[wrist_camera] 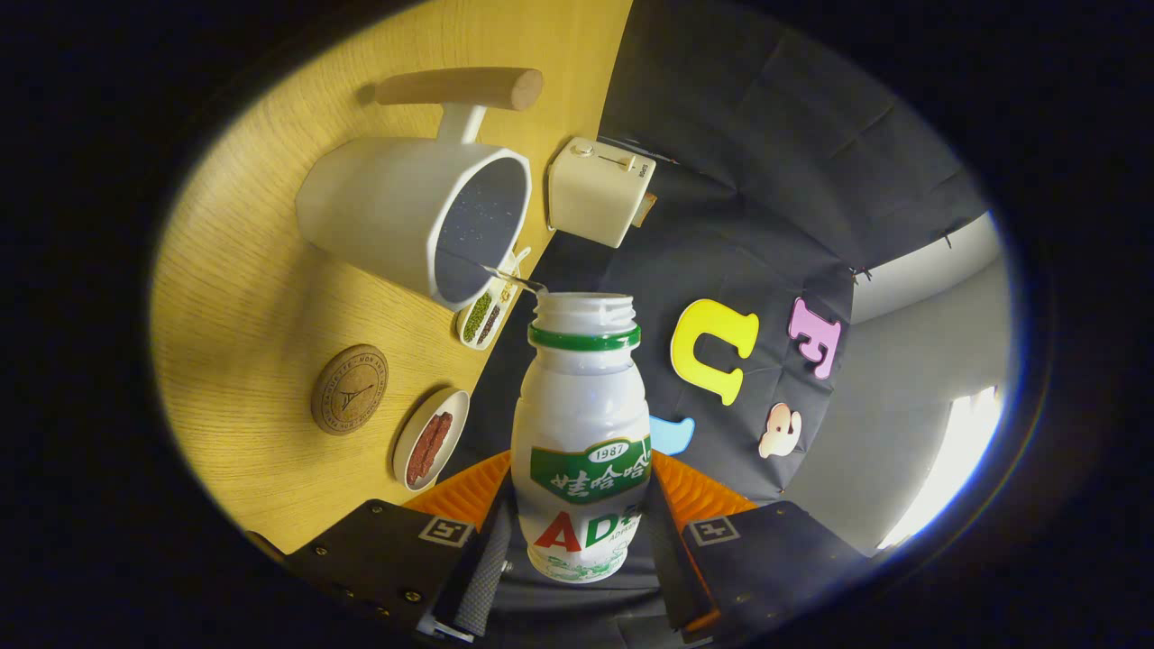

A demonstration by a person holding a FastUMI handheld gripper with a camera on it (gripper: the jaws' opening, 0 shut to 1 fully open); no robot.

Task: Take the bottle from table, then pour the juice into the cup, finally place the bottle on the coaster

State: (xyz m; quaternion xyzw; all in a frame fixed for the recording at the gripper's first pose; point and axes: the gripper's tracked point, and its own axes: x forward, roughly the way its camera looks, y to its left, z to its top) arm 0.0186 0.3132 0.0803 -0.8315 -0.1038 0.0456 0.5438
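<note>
A staged kitchen corner inside a recording booth. Beyond the jaws, a wood-grain bench [261,297] carries kitchen things: a white cup [397,216] with a wooden handle, a cream toaster [597,189], a round coaster [350,389], and small dishes of beans [482,315] and dark red food [430,439]. Black cloth [766,135] hangs behind the bench as the wall.

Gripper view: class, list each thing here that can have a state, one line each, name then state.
White plastic bottle with green neck ring: uncapped, held tilted, mouth at the cup's rim.
White cup with wooden handle: on the table, open-topped.
Tongs: shut on the bottle.
Round cork coaster: bare, nothing on it.
Cream toaster: lever up.
Small white dish: filled with something reddish-brown.
</note>
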